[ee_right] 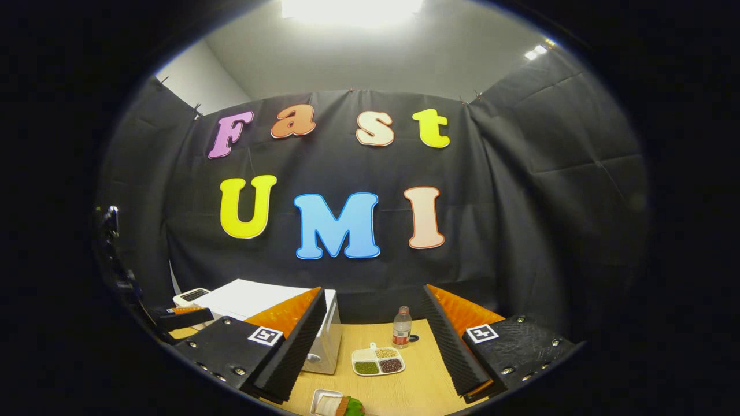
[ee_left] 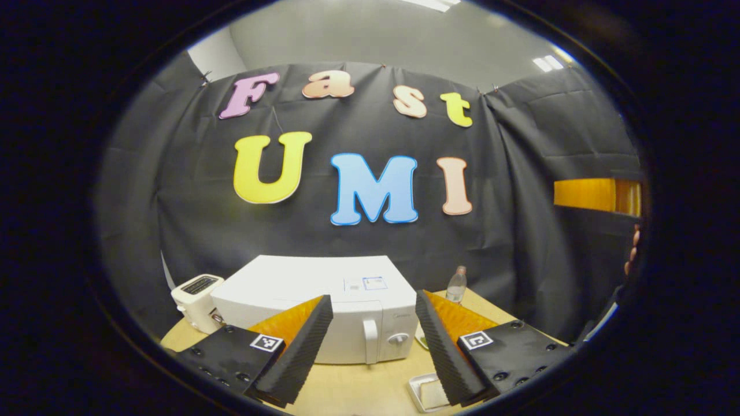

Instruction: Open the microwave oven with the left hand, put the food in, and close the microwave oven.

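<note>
Staged recording booth, kitchen-style: black cloth walls (ee_right: 520, 190) clipped up, wooden bench (ee_right: 404, 387) carrying microwave (ee_left: 324, 312), toaster (ee_left: 196, 300), bottle (ee_right: 402, 327).

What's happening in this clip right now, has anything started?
A person holds a two-finger tool in each hand, both above a wooden table and both open and empty. The left tool points at a white microwave oven whose door is shut, its handle untouched. The right tool hovers further right, over a divided dish of beans and a small bottle. A white dish with food sits at the near edge. A toaster stands left of the oven.
</note>
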Demonstrator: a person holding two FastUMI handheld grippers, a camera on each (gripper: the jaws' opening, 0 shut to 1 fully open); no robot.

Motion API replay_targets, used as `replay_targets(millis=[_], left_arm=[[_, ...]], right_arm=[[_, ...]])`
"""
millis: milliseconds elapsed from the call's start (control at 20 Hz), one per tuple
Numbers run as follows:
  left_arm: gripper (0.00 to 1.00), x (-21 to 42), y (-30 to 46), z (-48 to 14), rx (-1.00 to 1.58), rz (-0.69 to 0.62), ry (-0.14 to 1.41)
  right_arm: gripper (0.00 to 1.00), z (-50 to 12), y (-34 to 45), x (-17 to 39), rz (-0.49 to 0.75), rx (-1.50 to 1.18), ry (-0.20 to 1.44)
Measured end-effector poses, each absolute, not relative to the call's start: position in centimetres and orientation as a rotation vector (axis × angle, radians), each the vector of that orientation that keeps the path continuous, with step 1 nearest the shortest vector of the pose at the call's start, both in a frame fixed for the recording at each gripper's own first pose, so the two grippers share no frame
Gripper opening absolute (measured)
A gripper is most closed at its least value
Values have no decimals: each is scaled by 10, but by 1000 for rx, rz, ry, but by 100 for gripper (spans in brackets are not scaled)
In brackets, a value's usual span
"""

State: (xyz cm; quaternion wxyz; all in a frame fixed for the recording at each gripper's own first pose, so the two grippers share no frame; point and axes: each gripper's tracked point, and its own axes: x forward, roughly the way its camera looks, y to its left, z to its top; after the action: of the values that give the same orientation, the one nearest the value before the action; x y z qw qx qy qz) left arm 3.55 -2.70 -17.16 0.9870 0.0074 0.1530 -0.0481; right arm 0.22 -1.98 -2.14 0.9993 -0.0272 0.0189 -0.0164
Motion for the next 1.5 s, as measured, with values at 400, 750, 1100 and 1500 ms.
replay_targets(millis=[400, 750, 1100, 1500], left_arm=[[96, 72, -31, -317, -15, -94, 526], [78, 100, -26, -374, 25, -49, 593], [32, 111, -28, -386, 45, -31, 597], [10, 110, -30, -385, 21, -54, 609]], right_arm=[[99, -35, -46, -4, -82, -39, 71], [99, -44, -71, 1, -126, -31, 100], [99, -46, -71, 9, -114, -37, 101], [99, -51, -66, 8, -96, -39, 113]])
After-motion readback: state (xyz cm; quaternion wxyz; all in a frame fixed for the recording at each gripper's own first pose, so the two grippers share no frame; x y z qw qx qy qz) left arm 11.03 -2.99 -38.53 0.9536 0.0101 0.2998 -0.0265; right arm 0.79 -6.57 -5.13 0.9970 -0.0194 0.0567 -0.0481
